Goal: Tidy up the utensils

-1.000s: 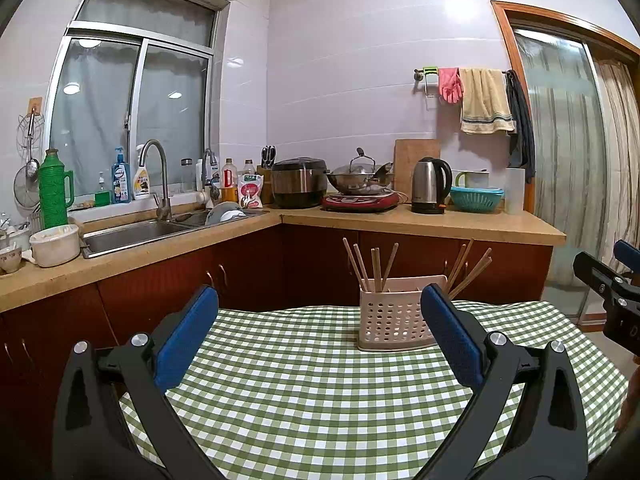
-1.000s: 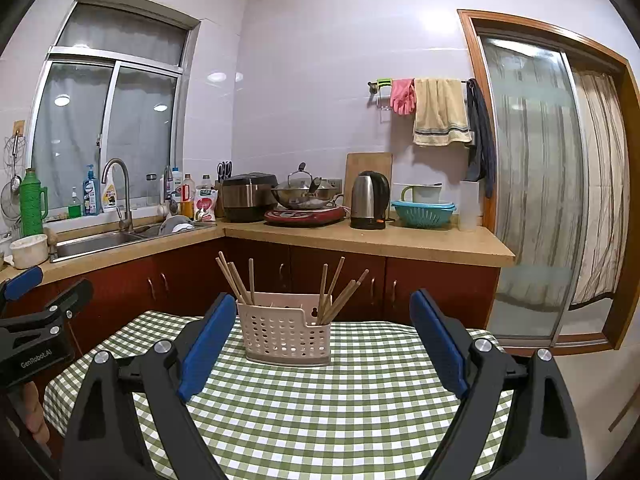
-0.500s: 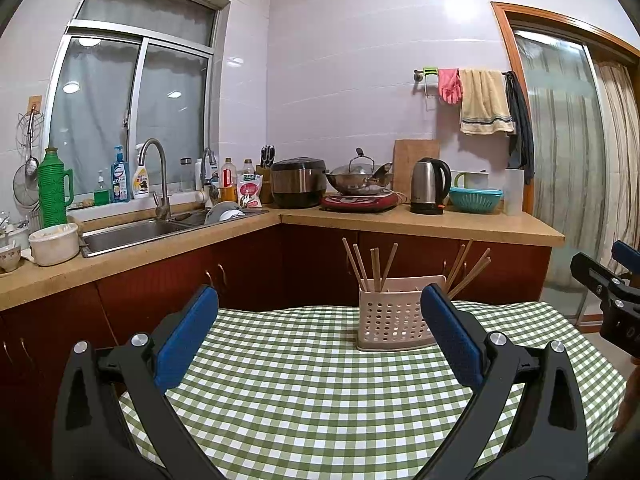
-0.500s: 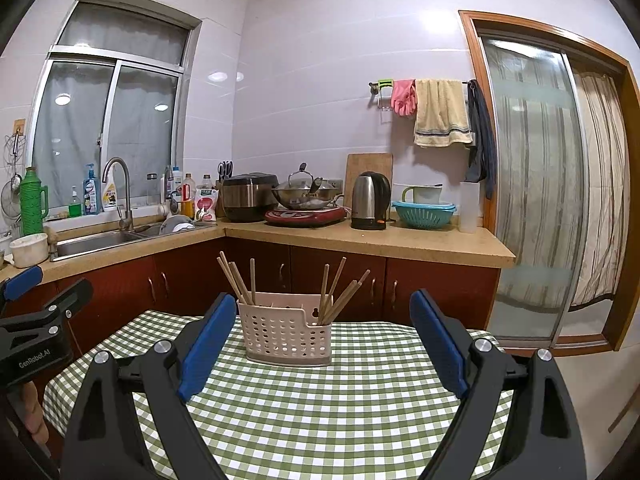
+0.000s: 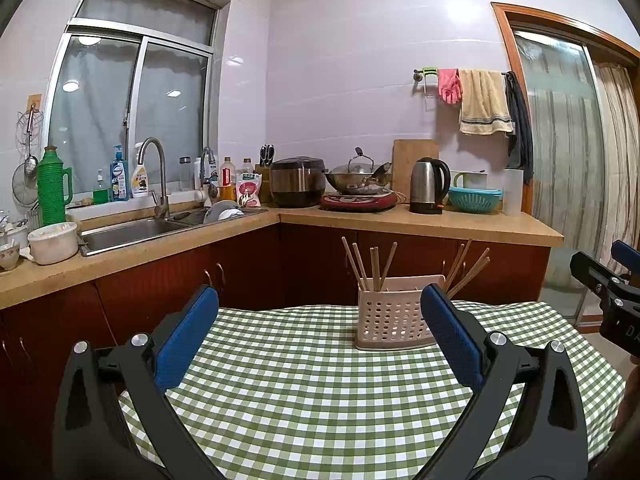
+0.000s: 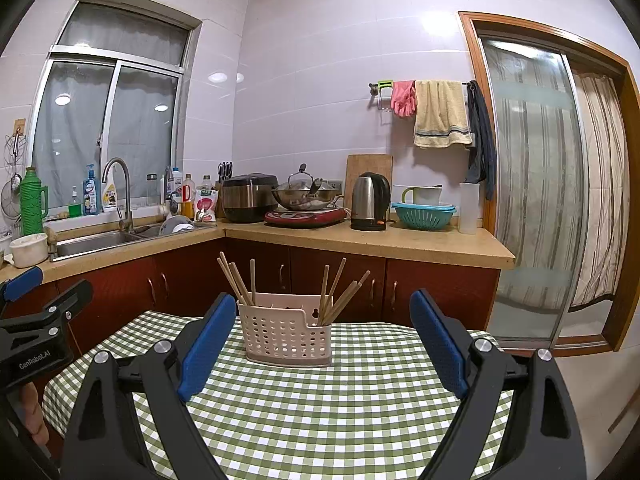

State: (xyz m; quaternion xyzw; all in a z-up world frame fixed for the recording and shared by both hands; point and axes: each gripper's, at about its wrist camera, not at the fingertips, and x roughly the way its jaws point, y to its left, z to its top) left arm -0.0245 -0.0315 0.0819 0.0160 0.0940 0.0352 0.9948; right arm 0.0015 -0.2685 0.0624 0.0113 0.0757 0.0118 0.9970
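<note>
Standing upright on the green-checked table (image 6: 360, 400), a pale perforated utensil basket (image 6: 286, 330) holds wooden chopsticks (image 6: 336, 296) in two bunches, one at each end. Short of it, left tool (image 5: 316, 338) and right tool (image 6: 322, 344) gape wide, gripping nothing.

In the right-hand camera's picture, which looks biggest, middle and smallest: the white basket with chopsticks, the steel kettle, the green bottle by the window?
As they appear in the right wrist view:
1. White basket, clearly largest, though it stands nearest the camera.
2. Steel kettle.
3. Green bottle, slimmer, but close to the kettle; that pair is unsure.
</note>
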